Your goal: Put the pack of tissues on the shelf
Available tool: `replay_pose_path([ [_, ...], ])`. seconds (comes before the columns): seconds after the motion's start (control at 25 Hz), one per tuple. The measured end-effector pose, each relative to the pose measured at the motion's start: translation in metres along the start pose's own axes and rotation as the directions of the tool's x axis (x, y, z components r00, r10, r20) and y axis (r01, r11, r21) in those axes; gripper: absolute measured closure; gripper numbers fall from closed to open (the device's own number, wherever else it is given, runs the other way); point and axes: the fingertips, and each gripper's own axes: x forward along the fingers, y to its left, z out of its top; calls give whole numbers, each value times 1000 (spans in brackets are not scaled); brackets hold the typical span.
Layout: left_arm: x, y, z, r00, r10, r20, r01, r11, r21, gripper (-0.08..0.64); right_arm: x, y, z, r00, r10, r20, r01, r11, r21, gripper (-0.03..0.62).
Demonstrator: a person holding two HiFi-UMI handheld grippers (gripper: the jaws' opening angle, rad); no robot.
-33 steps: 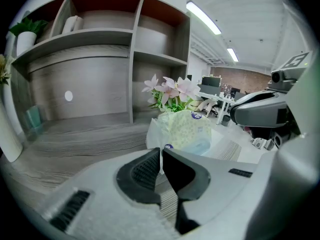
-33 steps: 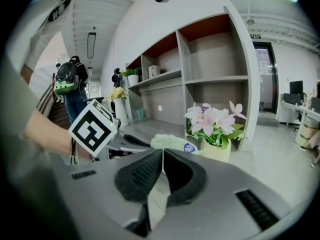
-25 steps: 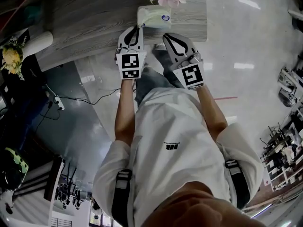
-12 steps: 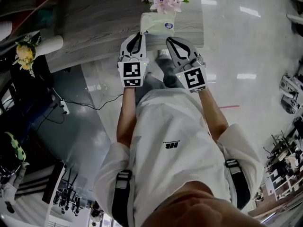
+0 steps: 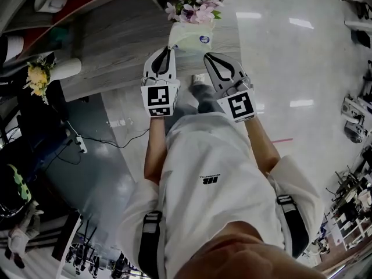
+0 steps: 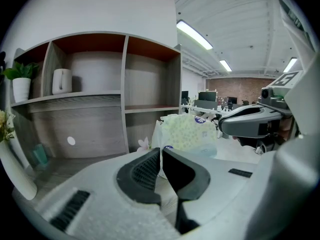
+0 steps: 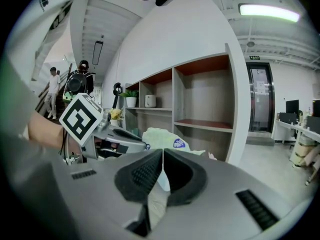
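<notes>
The pack of tissues (image 5: 190,37), pale green plastic with a blue round label, hangs between the tips of both grippers above the grey wooden shelf unit (image 5: 110,36). My left gripper (image 5: 168,51) is shut on the pack's left edge. My right gripper (image 5: 208,57) is shut on its right edge. In the left gripper view the pack (image 6: 187,133) sits just past the shut left gripper (image 6: 161,152), with open shelf compartments (image 6: 150,89) behind. In the right gripper view the pack (image 7: 162,137) shows beyond the shut right gripper (image 7: 163,154).
Pink flowers (image 5: 195,9) stand right behind the pack. A white vase of yellow flowers (image 5: 40,74) lies at the left. A white mug (image 6: 61,80) and a potted plant (image 6: 21,81) occupy an upper shelf. Cables (image 5: 110,129) run over the glossy floor.
Both grippers and the pack have stayed together and moved toward the shelf unit. More of its compartments now show at the top left of the head view.
</notes>
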Motion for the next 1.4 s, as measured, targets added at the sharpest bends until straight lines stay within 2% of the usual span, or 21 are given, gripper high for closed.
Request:
replay_pose_path([
  [0.64, 8, 9, 78, 991, 51, 123, -54, 998, 21, 523, -2, -35, 50, 995, -35, 97, 38, 999, -26, 565],
  [0.96, 13, 12, 108, 984, 52, 172, -60, 997, 40, 523, 0, -46, 71, 989, -52, 139, 58, 998, -38, 565],
  [1.4, 29, 23, 145, 971, 64, 230, -70, 997, 19, 523, 3, -70, 91, 980, -97, 174, 106, 994, -41, 565],
])
